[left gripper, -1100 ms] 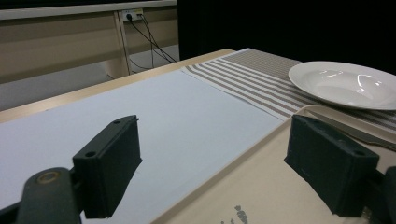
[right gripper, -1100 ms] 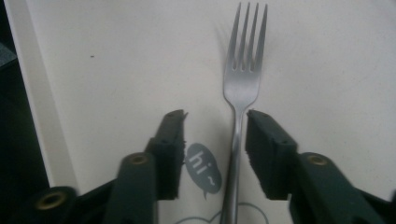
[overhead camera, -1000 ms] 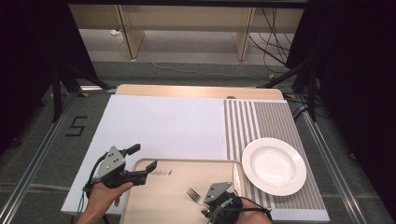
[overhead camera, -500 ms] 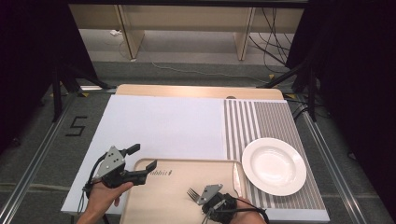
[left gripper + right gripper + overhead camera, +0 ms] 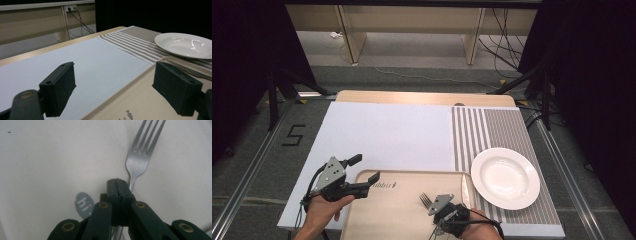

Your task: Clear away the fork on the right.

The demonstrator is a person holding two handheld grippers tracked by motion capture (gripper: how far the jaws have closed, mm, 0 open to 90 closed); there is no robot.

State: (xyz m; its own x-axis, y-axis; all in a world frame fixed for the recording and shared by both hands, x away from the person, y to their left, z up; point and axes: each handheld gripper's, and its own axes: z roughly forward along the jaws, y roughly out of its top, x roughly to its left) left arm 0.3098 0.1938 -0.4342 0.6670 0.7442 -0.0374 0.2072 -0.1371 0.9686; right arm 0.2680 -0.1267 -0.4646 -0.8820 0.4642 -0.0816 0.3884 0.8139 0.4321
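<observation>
Steel fork (image 5: 141, 160), one only, lies pinched under the right gripper (image 5: 117, 185); left gripper (image 5: 120, 90) spread beside one plate (image 5: 186, 45).

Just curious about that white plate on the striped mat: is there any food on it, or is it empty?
Empty. The white plate shows only bare, glossy white on the striped mat.
</observation>
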